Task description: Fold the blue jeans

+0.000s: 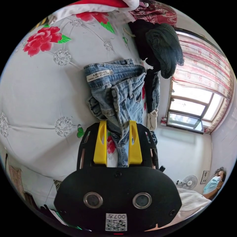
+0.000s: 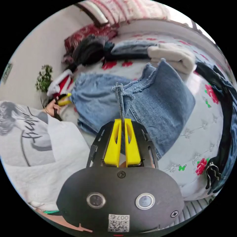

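In the left gripper view, the left hand-held gripper (image 1: 118, 123) is seen with its yellow jaws narrowly parted around a bunched strip of the blue jeans (image 1: 118, 86), which are lifted from the flowered bed (image 1: 37, 98). In the right gripper view, the right hand-held gripper (image 2: 122, 121) is clamped nearly closed on a thin frayed hem of the jeans, whose two legs are spread across the bed. Free bedspread is left beside the denim, while a dark clothes pile (image 2: 88, 51) and a cream folded garment (image 2: 172, 56) are crowded at the far edge.
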Motion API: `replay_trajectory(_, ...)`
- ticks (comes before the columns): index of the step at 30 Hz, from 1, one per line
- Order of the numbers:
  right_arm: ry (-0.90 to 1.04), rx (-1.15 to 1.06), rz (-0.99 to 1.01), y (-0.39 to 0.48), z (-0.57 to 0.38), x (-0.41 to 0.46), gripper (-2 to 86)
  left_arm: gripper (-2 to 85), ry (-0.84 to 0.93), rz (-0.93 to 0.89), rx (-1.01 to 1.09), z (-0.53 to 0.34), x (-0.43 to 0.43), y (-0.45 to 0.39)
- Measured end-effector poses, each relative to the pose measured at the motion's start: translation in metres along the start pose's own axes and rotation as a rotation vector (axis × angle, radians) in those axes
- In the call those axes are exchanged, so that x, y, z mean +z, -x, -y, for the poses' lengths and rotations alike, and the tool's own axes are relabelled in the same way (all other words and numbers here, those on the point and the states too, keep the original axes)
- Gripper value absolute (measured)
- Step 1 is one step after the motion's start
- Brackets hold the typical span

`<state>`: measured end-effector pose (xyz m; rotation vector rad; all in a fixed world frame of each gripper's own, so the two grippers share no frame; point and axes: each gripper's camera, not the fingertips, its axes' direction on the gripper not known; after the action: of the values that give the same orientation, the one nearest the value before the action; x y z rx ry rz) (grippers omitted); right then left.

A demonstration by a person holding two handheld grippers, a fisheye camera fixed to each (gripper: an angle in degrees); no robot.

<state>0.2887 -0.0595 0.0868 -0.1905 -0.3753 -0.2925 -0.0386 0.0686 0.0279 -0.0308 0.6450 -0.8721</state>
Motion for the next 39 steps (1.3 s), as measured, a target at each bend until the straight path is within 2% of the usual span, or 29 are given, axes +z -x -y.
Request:
replay_trajectory(2, 0.115, -0.002, -0.103, 0.017, 0.001, 0.057, -0.1, 12.6, -0.004, -0.022, -0.011, 0.002, 0.0, 0.004)
replay_trajectory(5, 0.097, -0.035, -0.165, 0.037, 0.004, 0.066, -0.1, 12.9, -0.01, -0.066, -0.04, 0.005, -0.002, 0.008)
replay_trajectory(9, -0.154, -0.122, -0.201, 0.066, -0.004, 0.004, 0.0, 13.1, 0.003, -0.043, 0.011, 0.006, -0.005, 0.004)
replay_trajectory(11, -0.208, -0.164, -0.148, 0.074, -0.008, -0.005, 0.0, 13.3, 0.005, -0.048, 0.026, 0.007, -0.005, 0.004)
replay_trajectory(14, -0.15, -0.201, -0.042, 0.086, -0.004, 0.037, 0.3, 13.5, 0.008, -0.045, 0.046, 0.011, 0.001, 0.006)
replay_trajectory(16, 0.052, -0.121, -0.05, 0.082, 0.008, 0.107, 0.8, 13.5, 0.001, -0.047, 0.042, 0.014, 0.003, 0.007)
replay_trajectory(18, 0.121, -0.035, -0.057, 0.075, 0.014, 0.135, 1.4, 14.1, -0.003, -0.061, 0.038, 0.017, 0.005, 0.007)
replay_trajectory(20, 0.095, -0.007, -0.02, 0.075, 0.017, 0.13, 2.1, 15.0, -0.001, -0.078, 0.039, 0.019, 0.006, 0.006)
replay_trajectory(24, -0.042, -0.184, 0.127, 0.096, 0.011, 0.078, 3.5, 15.9, 0.014, -0.085, 0.054, 0.023, 0.008, 0.007)
replay_trajectory(26, -0.096, -0.202, 0.092, 0.095, 0.01, 0.061, 3.9, 15.8, 0.015, -0.087, 0.047, 0.024, 0.008, 0.011)
replay_trajectory(28, -0.147, -0.127, -0.007, 0.075, 0.017, 0.057, 4.4, 15.3, 0.017, -0.081, 0.04, 0.026, 0.009, 0.015)
replay_trajectory(31, -0.042, -0.025, 0.018, 0.041, 0.041, 0.091, 4.9, 13.5, 0.015, -0.076, 0.019, 0.03, 0.013, 0.021)
replay_trajectory(34, 0.093, -0.027, 0.089, 0.037, 0.056, 0.139, 4.6, 12.5, 0.011, -0.083, -0.015, 0.033, 0.016, 0.027)
replay_trajectory(35, 0.125, -0.028, 0.075, 0.04, 0.057, 0.149, 4.5, 12.7, 0.011, -0.088, -0.02, 0.034, 0.017, 0.028)
replay_trajectory(37, 0.07, -0.051, -0.067, 0.053, 0.052, 0.149, 2.6, 13.0, 0.013, -0.086, -0.014, 0.034, 0.018, 0.029)
replay_trajectory(39, 0.102, -0.084, -0.093, 0.056, 0.052, 0.149, 1.4, 12.9, 0.014, -0.074, -0.007, 0.034, 0.02, 0.03)
